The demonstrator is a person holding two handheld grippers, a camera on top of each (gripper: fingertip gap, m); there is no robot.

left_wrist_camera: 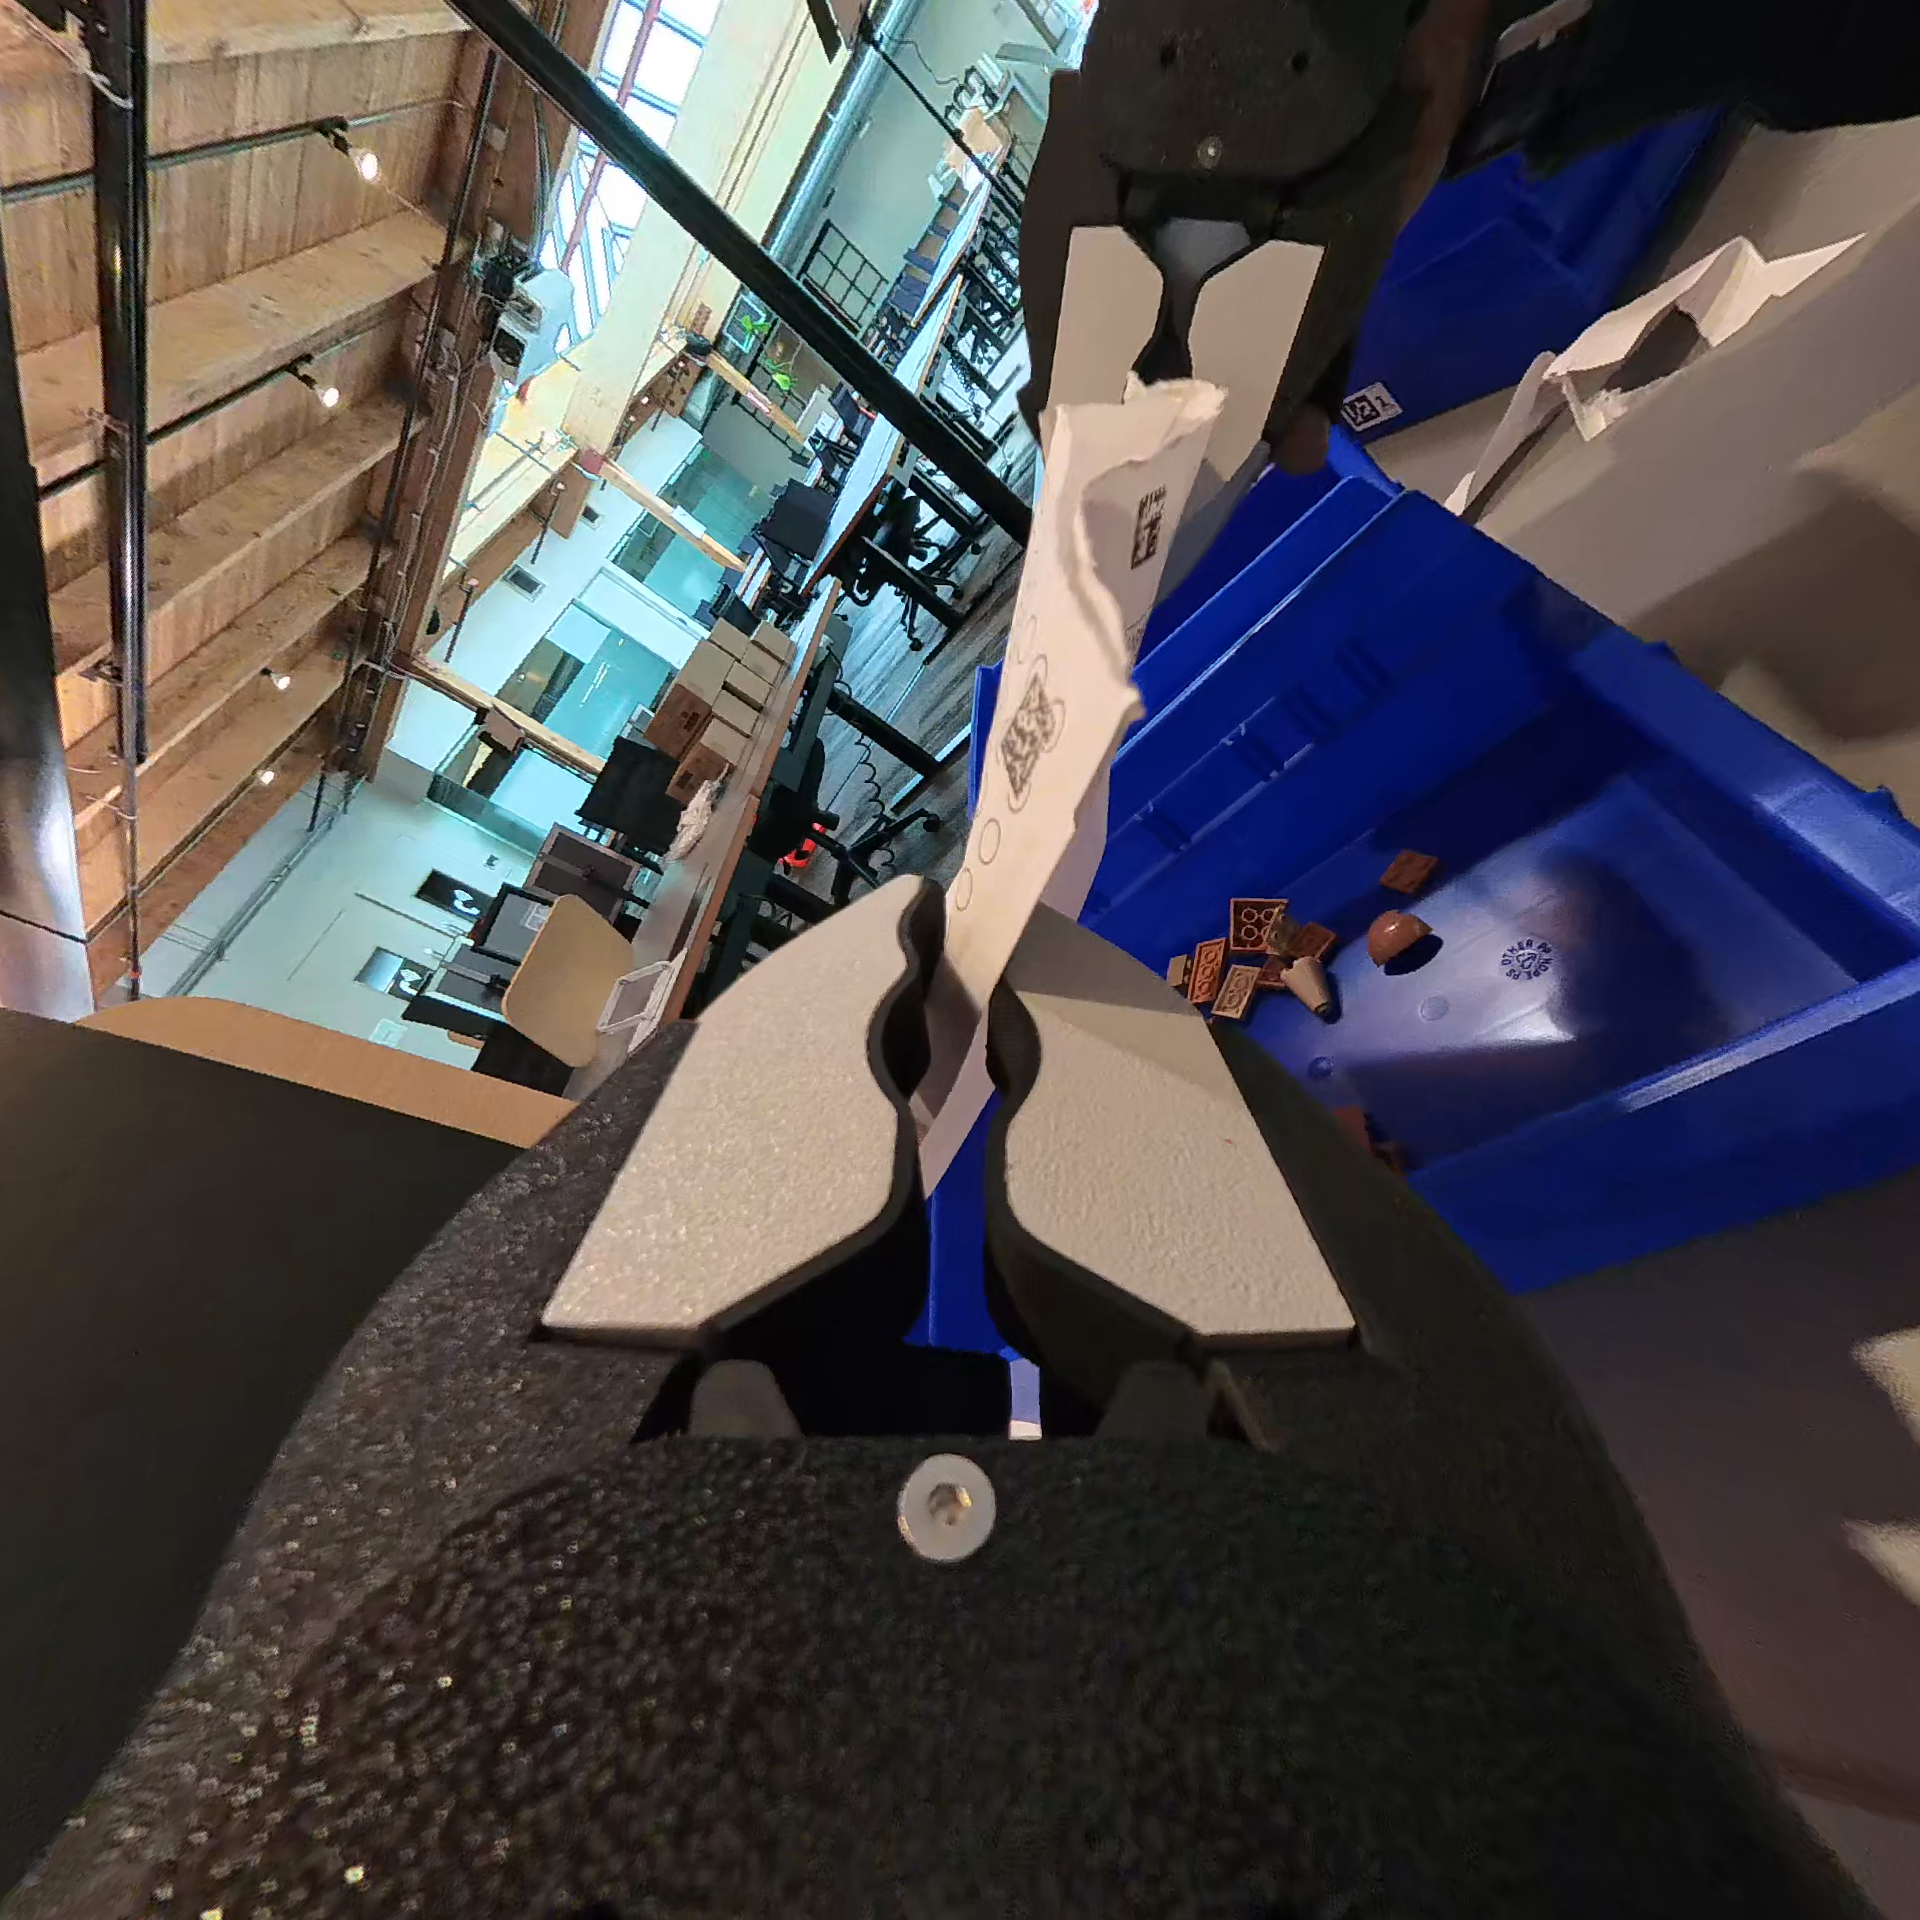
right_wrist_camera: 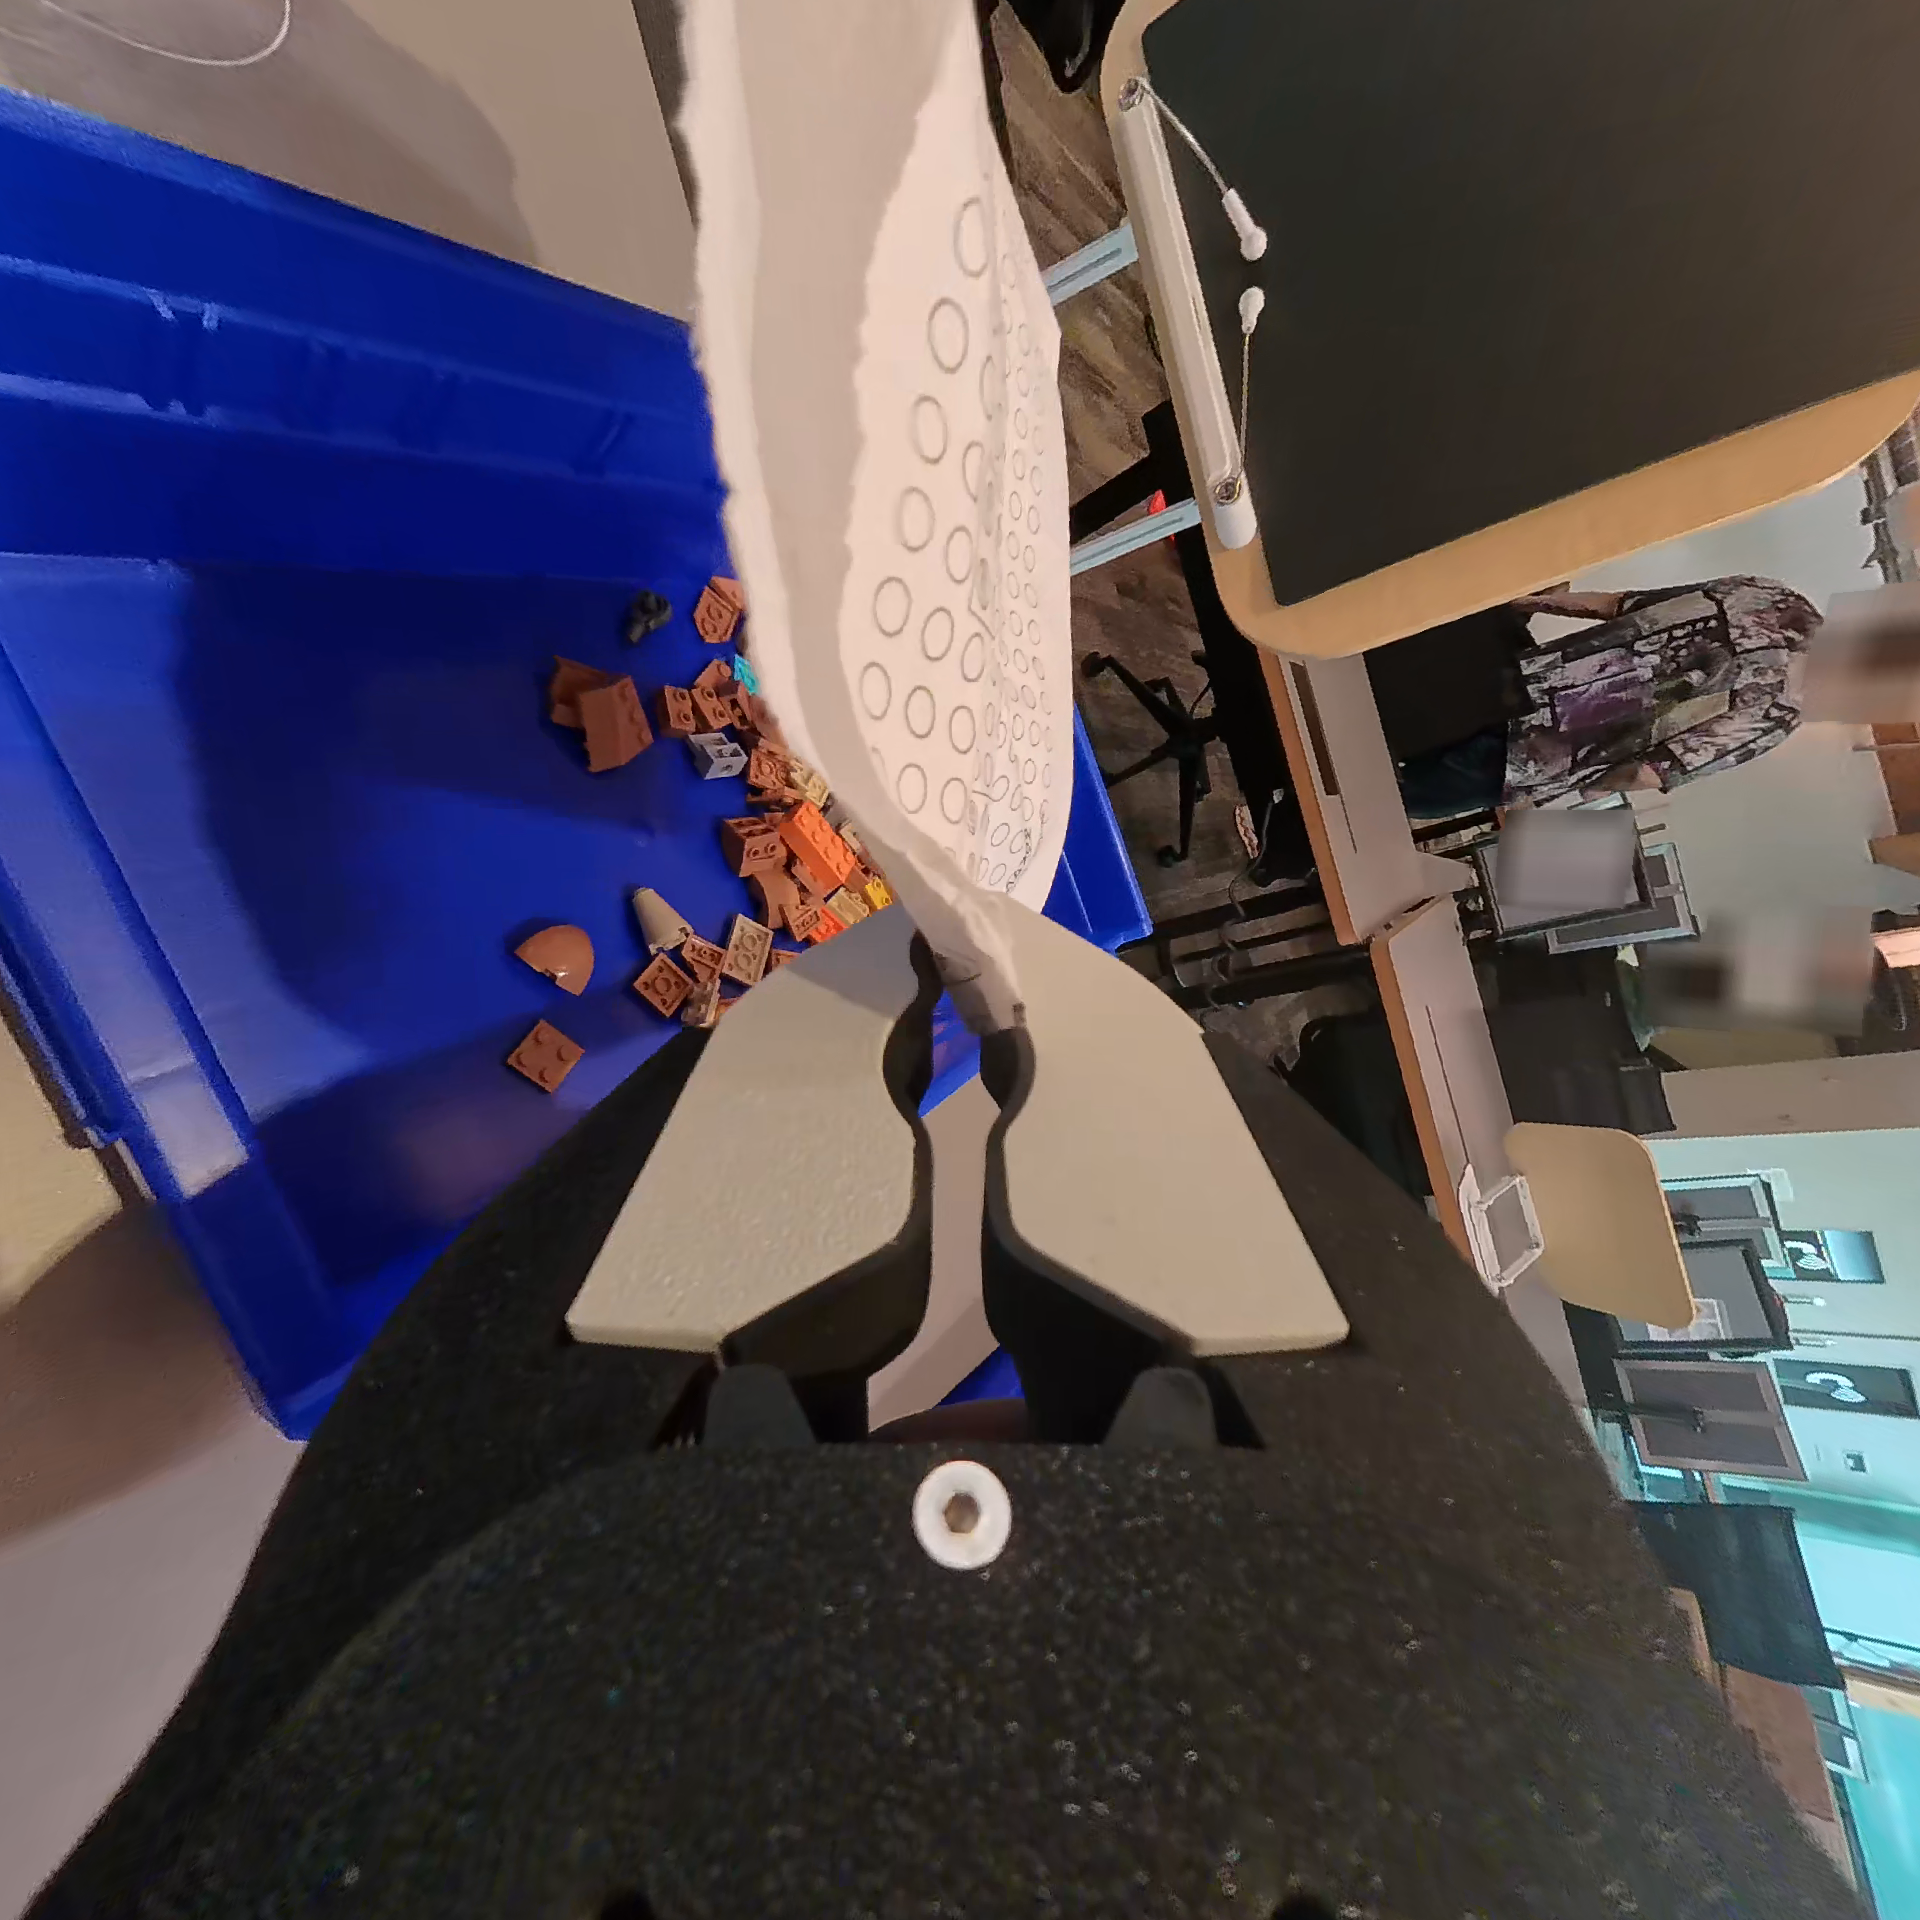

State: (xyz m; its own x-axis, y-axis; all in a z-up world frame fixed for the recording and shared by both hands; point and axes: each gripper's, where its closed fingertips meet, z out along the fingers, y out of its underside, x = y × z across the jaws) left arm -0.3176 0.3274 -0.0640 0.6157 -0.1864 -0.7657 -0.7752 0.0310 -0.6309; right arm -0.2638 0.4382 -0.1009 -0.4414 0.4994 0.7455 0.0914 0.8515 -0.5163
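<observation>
Both grippers pinch one torn white paper bag (left_wrist_camera: 1049, 665): left gripper (left_wrist_camera: 961, 966) clamps its lower end mid-frame, right gripper (right_wrist_camera: 971, 987) its crumpled corner, above a blue bin (right_wrist_camera: 312, 468) of bricks (right_wrist_camera: 769, 821).

Printed codes on paper bag (left_wrist_camera: 1049, 665), embossed mark in blue bin (left_wrist_camera: 1662, 1174)

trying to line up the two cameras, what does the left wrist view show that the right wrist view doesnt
Only the left wrist view shows both grippers, the left gripper near, the right gripper at the far end of the white paper bag, plus a second blue bin and a torn paper scrap.

Only the right wrist view shows the main pile of toy bricks, a black-topped table and a person.

Both show the bag and the blue bin under it.
</observation>
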